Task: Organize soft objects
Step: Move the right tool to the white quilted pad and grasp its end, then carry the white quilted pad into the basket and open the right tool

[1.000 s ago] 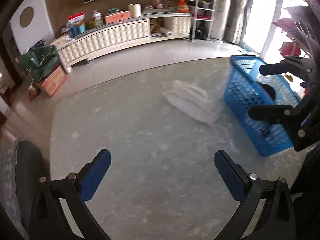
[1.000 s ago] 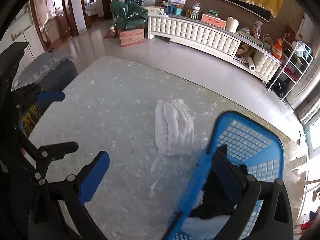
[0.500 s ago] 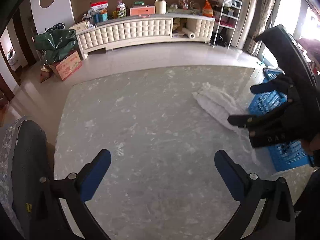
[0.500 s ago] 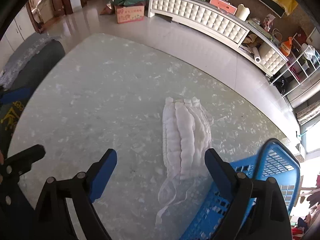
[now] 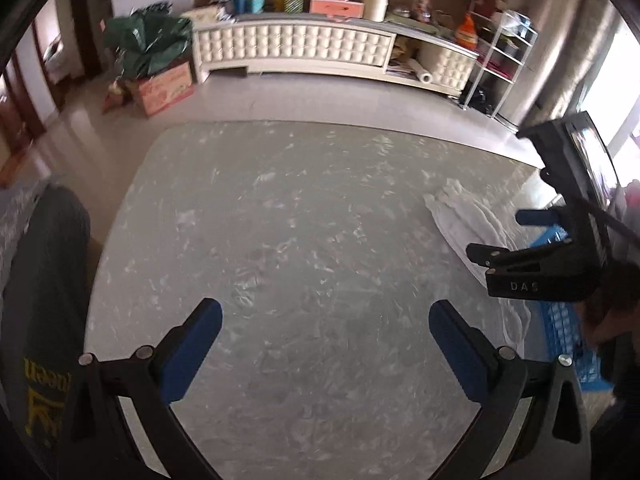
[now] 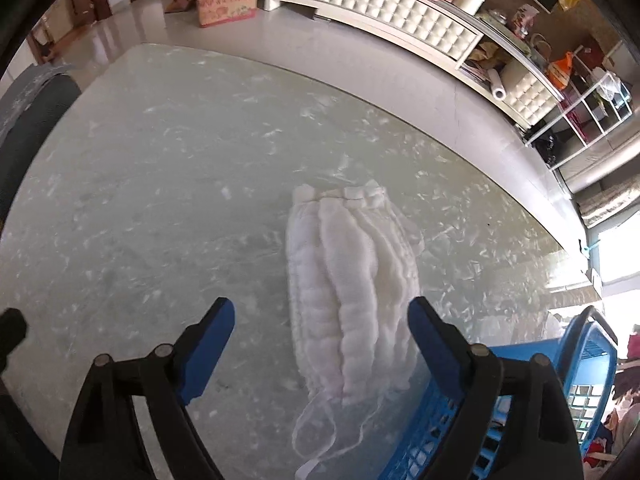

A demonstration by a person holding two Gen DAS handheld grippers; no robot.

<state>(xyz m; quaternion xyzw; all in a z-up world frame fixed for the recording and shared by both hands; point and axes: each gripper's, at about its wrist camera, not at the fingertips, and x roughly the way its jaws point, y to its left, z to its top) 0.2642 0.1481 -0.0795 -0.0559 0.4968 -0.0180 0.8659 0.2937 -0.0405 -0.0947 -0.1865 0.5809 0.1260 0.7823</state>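
Left wrist view: the left tool (image 5: 325, 338) hangs over bare grey marbled tabletop (image 5: 304, 216), its blue pads spread wide with nothing between them. At the right, the right tool (image 5: 516, 236) points down at a white ruffled cloth (image 5: 464, 220) lying flat near the tabletop's right edge. Part of a blue plastic basket (image 5: 568, 328) shows behind and below that tool. A dark chair back (image 5: 44, 280) stands at the tabletop's left edge.

Right wrist view: the right tool (image 6: 322, 340) is over the near half of the white ruffled cloth (image 6: 352, 280), one pad on each side of it and clear of the fabric; its jaws are closing. The cloth's thin strings (image 6: 320, 436) trail toward the camera. The blue plastic basket (image 6: 576, 360) sits just beside the cloth at lower right, on the tabletop (image 6: 160, 184).
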